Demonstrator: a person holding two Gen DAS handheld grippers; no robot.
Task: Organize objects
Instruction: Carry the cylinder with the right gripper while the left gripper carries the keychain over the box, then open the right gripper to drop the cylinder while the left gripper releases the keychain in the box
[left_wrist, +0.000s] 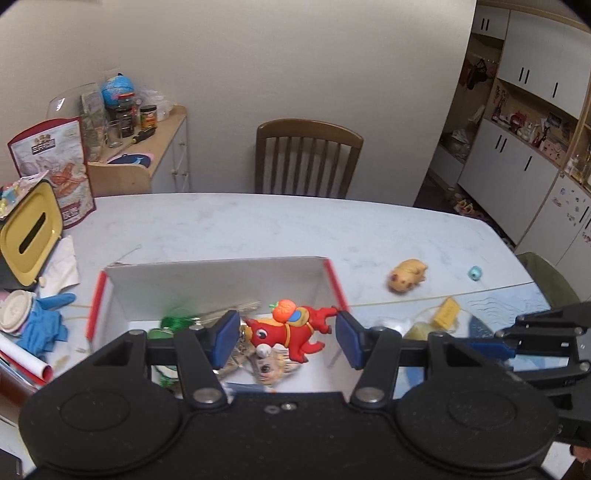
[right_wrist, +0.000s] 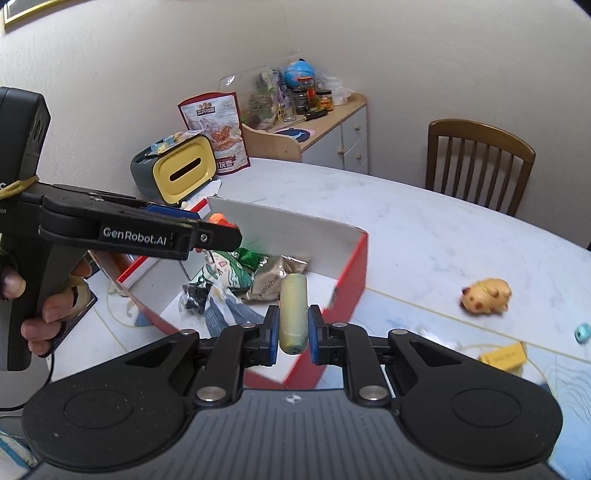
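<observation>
- The right gripper (right_wrist: 292, 328) has its blue-padded jaws closed on a pale yellow-green cylindrical tube (right_wrist: 293, 314), held upright at the near right corner of the box.
- The left gripper (left_wrist: 288, 341) has its jaws wide apart over the box; a red toy horse with an orange fruit on its back (left_wrist: 291, 330) shows between them, touching neither pad. Whether the toy is falling or lying in the box cannot be told.
- The red cardboard box with white inner walls (right_wrist: 354, 266) sits on the white marble-look table (left_wrist: 258, 225) and holds a green shiny ornament (right_wrist: 249, 256), a brownish foil packet (right_wrist: 271, 282) and a printed cartoon card (right_wrist: 225, 275), all lying close together.
- A hand (right_wrist: 44, 314) grips the left tool's handle at the near left.
- To the right of the box, well apart from it, lie a yellow-orange pig figure (right_wrist: 485, 295), a small turquoise bead (right_wrist: 583, 332) and a yellow rectangular tag (right_wrist: 504, 355).
- Far left stands a yellow-fronted tissue box (right_wrist: 184, 173), with a red snack bag (right_wrist: 218, 133) behind it.
- A brown wooden chair (left_wrist: 308, 158) stands at the table's far edge.
</observation>
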